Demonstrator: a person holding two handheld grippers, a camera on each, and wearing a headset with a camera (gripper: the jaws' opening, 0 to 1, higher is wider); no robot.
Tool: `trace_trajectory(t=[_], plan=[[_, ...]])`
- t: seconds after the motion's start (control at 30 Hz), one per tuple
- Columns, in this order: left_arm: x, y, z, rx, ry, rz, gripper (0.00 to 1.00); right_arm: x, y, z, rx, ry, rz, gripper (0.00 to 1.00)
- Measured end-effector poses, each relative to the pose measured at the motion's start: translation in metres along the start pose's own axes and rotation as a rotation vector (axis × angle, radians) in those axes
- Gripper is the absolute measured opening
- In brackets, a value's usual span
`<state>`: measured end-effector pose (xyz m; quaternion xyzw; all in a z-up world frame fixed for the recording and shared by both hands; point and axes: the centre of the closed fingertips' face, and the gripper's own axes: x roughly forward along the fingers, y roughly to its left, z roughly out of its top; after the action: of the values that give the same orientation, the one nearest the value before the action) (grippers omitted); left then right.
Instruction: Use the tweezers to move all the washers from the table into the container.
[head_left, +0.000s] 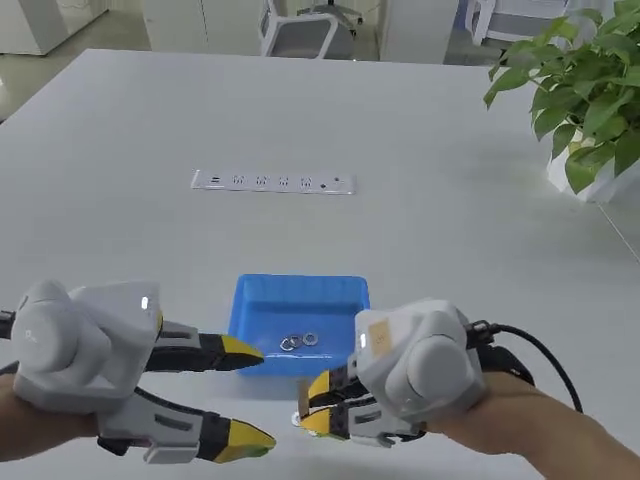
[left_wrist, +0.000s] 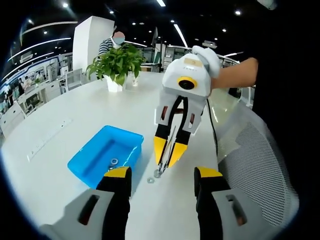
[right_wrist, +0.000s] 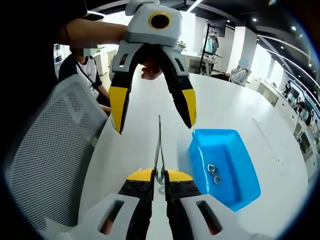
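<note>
Partway done I reckon: a couple of small metal washers (head_left: 309, 339) sit in the blue plastic container (head_left: 300, 284), one loose washer (left_wrist: 150, 179) waits on the white tabletop (head_left: 400, 150) by its near edge, right gripper (head_left: 325, 405) jaws clenched on thin steel tweezers (right_wrist: 159, 145), left gripper (head_left: 255, 395) jaws released.

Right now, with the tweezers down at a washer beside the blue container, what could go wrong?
The washer at the tips of the tweezers is small and flat; it could slip before reaching the blue container. A second washer lies right beside it and might get knocked away. The open left gripper hangs close in front, so lifting could bump it.
</note>
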<state>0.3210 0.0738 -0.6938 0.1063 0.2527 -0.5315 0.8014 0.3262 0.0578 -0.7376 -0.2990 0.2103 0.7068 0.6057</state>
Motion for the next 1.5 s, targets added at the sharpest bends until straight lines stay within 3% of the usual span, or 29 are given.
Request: trace_trajectory(t=[0.6,0.9,1.2,1.5], plan=[[-0.007,0.005,0.001,-0.066,-0.039,0.077,0.75,-0.029,-0.031,0.022,-0.002,-0.036,-0.033,0.09],[-0.013,0.012,-0.007,-0.096,-0.045,0.106,0.83,-0.036,-0.053,0.029,-0.013,-0.053,-0.061,0.09],[-0.017,0.019,-0.013,-0.125,-0.049,0.126,0.89,-0.039,-0.078,0.028,-0.023,-0.057,-0.088,0.09],[-0.017,0.018,-0.009,-0.131,-0.056,0.143,0.94,-0.036,-0.096,0.017,-0.028,-0.045,-0.115,0.09]])
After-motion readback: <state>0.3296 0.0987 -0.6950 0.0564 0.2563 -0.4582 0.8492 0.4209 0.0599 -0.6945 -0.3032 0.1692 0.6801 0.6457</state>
